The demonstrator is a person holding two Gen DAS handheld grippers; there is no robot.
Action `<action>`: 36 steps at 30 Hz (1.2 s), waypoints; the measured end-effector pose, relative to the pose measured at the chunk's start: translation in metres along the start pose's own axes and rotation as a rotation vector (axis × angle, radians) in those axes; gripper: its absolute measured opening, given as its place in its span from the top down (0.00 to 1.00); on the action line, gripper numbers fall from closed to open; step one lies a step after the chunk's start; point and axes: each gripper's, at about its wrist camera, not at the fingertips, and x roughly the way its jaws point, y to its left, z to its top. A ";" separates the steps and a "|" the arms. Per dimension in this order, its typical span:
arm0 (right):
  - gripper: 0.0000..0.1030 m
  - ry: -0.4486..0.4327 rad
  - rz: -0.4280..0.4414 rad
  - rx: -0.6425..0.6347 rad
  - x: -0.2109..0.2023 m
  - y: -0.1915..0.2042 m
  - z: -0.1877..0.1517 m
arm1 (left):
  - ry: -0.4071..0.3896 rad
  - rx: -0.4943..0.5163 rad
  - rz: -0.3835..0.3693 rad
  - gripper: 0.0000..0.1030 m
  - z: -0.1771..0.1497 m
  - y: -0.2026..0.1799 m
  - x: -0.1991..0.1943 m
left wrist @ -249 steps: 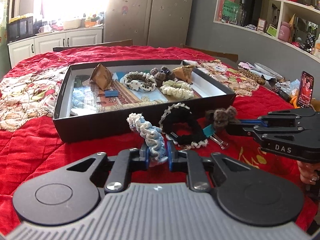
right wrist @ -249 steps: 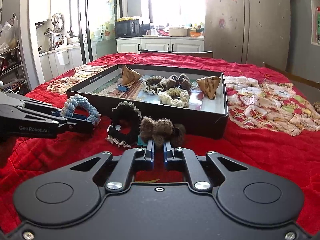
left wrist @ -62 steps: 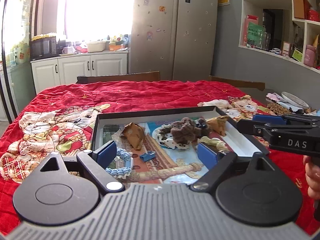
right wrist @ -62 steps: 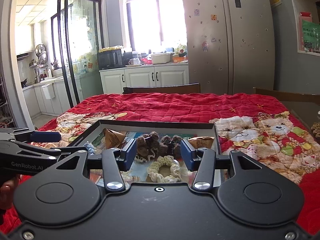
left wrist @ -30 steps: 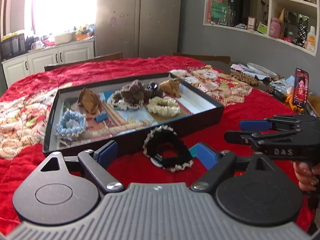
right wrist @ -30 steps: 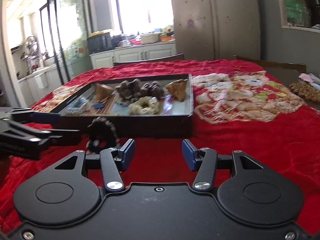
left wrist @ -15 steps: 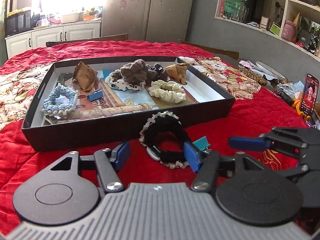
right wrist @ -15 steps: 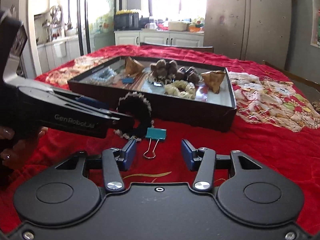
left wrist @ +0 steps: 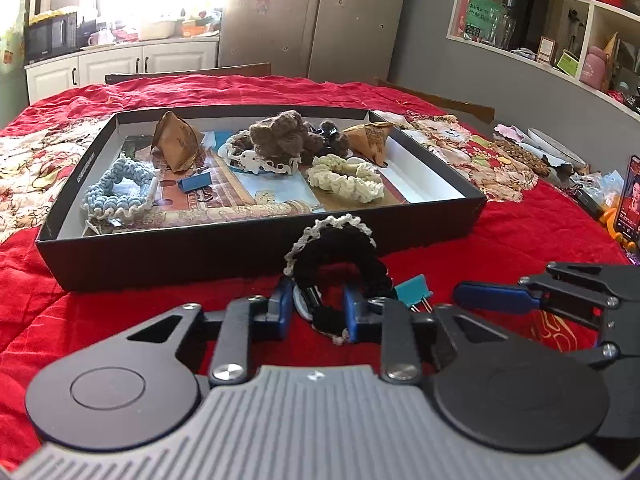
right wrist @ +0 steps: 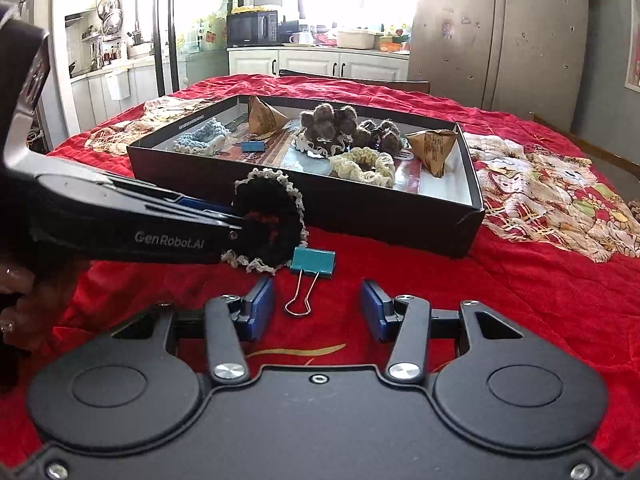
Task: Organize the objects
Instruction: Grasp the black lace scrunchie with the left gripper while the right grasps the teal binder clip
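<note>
Black scrunchie (left wrist: 340,264), cream-edged, on the red cloth (left wrist: 120,304) before the box (left wrist: 256,248): left claw (left wrist: 316,314) part-closed around its near side, pads beside it, grip uncertain. Right view: teal clip (right wrist: 313,263) beside the scrunchie; right claw (right wrist: 318,310) wide open, empty, just behind it.

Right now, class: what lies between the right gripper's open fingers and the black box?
In the right wrist view, a teal binder clip lies on the red cloth between the right gripper and the black box; nothing else.
</note>
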 end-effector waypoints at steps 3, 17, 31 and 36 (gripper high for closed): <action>0.58 -0.001 0.000 -0.003 0.002 0.000 0.002 | -0.006 0.000 -0.001 0.77 -0.002 0.002 -0.003; 0.71 0.010 -0.008 -0.025 0.019 0.009 0.014 | -0.037 -0.002 0.014 0.83 -0.007 0.008 -0.015; 0.77 0.000 -0.016 -0.052 0.019 0.012 0.014 | -0.045 0.007 0.020 0.84 -0.009 0.009 -0.022; 0.77 -0.016 -0.015 -0.052 0.014 0.012 0.012 | -0.055 0.015 0.020 0.84 -0.008 0.011 -0.028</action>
